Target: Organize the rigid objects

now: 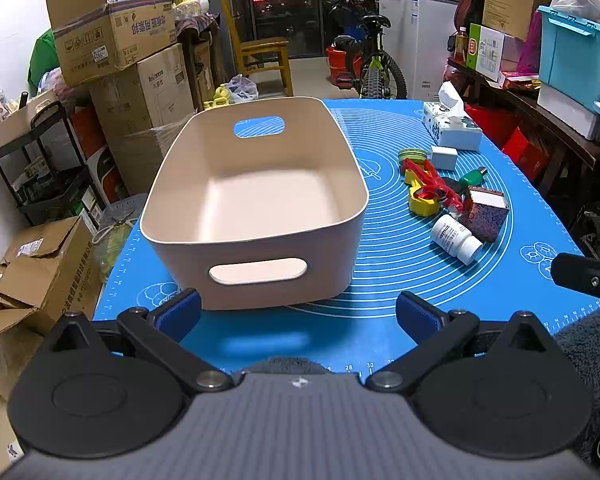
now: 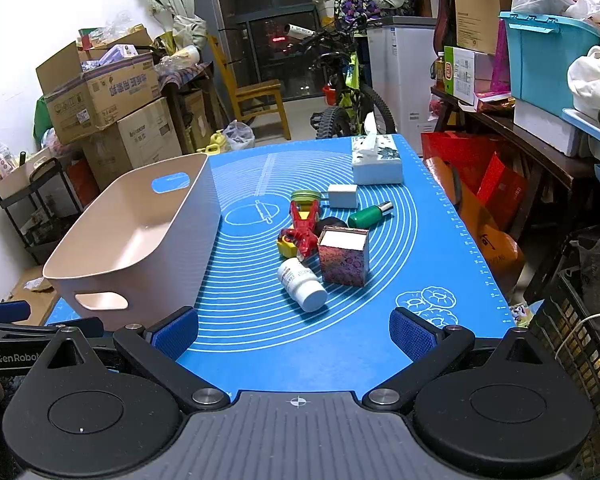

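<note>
Tongs on both sides sit spread and empty: the left tongs (image 1: 298,314) hover low over the near edge of the blue mat (image 1: 400,248), facing the near wall of the beige bin (image 1: 256,276) at twelve o'clock, while the right tongs (image 2: 294,334) hang above the mat with the clutter ahead at twelve to one o'clock. Nothing lies in the bin, so by my reading the sorting has not begun and every piece is left to move. The pile sits just right of the bin on the counter: a white pill bottle (image 2: 302,284) on its side nearest, a patterned box (image 2: 344,258) upright and touching it, a red toy (image 2: 304,226) over a yellow piece (image 2: 286,248), a green bottle (image 2: 368,216) lying down, a white block (image 2: 343,196), a green lid (image 2: 306,196), and a tissue box (image 2: 376,162) at the far edge. The left wrist view looks straight down into the bin and confirms its bare floor; the right wrist view hides part of that floor behind the bin's near wall but separates the piled items more clearly and catches the left tongs' arm at nine o'clock.
</note>
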A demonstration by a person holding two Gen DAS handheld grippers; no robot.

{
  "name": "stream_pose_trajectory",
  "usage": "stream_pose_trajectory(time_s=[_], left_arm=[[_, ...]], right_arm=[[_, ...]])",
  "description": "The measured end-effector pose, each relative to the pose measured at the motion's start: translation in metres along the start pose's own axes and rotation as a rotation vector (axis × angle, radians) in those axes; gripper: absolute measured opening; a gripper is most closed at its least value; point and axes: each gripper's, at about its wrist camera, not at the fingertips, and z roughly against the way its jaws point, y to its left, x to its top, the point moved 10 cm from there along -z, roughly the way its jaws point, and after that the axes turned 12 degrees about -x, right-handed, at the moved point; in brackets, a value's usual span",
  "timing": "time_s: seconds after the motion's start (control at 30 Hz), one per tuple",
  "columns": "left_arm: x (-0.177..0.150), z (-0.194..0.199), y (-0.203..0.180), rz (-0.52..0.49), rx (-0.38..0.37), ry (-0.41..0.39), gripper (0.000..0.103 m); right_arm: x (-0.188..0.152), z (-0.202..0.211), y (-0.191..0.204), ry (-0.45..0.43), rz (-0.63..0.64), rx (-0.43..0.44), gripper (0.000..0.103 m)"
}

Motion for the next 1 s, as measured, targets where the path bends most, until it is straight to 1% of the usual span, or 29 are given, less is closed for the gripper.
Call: stream_pose_trajectory(time_s=[1.0], left_arm=[[-0.0018, -0.0027, -0.0004, 0.002, 0.001, 0.003, 0.102]], right_arm=[[0.0002, -0.0005, -0.0037, 0.005, -0.016, -0.005, 0.101]])
